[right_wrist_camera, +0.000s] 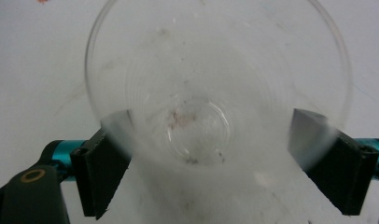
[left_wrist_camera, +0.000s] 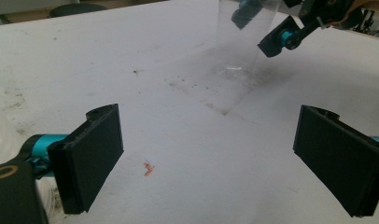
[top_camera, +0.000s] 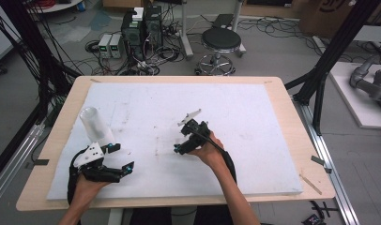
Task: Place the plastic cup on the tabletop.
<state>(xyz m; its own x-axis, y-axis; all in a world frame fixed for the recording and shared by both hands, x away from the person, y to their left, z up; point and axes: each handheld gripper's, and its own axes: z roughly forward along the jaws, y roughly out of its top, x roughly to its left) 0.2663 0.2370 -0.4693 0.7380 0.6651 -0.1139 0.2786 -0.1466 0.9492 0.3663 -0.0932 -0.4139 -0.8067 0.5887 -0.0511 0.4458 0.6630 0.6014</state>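
Clear glossy plastic cup (right_wrist_camera: 219, 93); matt white foam pad (top_camera: 235, 117); wood table (top_camera: 292, 122)

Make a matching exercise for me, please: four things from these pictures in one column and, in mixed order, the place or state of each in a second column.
Things
1. whitish cup stack
2. clear cup
3. left gripper
4. orange scrap

Places or states
A. open, gripping nothing
B. a tiny bit lying on the white board, just ahead of the left gripper
C. at the board's left side, beside the left gripper
D. upright between the open jaws of the right gripper

Pairs: 1-C, 2-D, 3-A, 4-B
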